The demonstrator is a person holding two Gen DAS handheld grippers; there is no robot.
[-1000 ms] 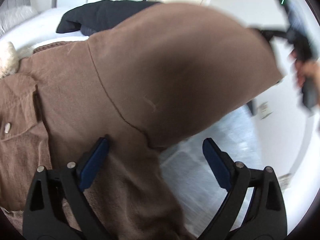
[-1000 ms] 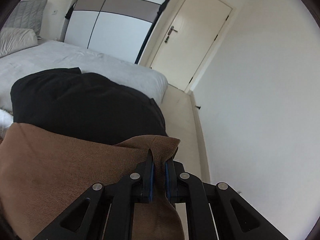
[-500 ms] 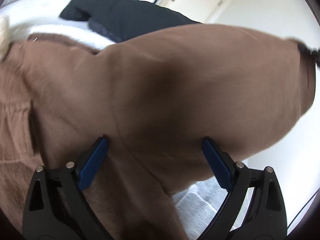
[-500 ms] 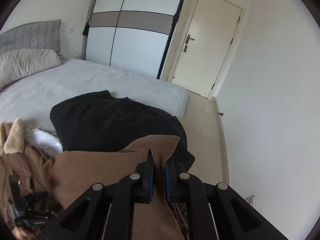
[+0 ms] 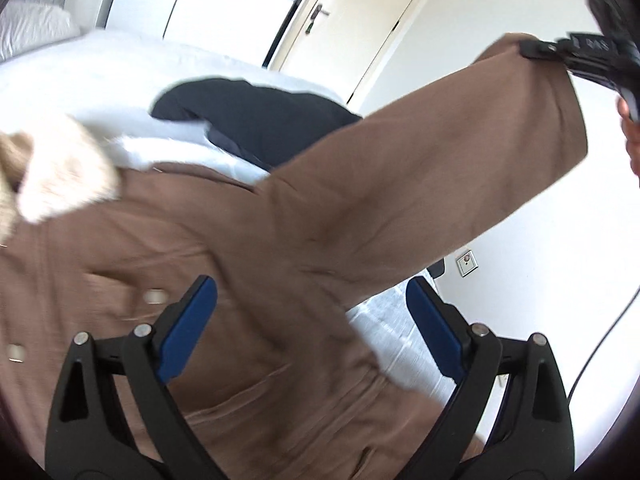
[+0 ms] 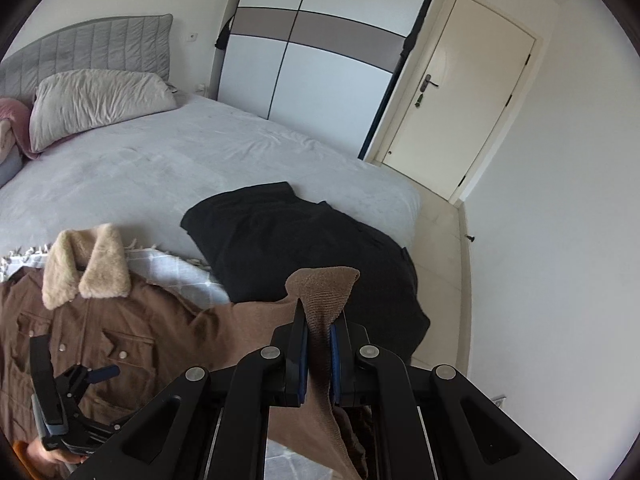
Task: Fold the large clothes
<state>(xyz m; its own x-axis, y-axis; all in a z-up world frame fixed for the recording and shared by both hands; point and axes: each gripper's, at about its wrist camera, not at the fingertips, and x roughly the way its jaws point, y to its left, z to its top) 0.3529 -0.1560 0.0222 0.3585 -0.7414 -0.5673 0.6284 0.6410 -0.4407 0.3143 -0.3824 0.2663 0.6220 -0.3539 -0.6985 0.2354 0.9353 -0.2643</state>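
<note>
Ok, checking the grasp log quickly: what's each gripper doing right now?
Left gripper: open, holding nothing, over the brown jacket.
Right gripper: shut on the jacket's sleeve cuff.

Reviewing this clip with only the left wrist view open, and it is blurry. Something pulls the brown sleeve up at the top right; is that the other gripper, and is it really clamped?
Observer: Yes. The right gripper is shut on the sleeve cuff, which pokes up between its pads.
Operator: Is the coat buttoned or open?
Observer: The brown coat lies front up, fur collar spread; I cannot tell if it is fastened.
Operator: And my gripper?
Observer: The left gripper hangs over the coat's chest, open, holding nothing.
</note>
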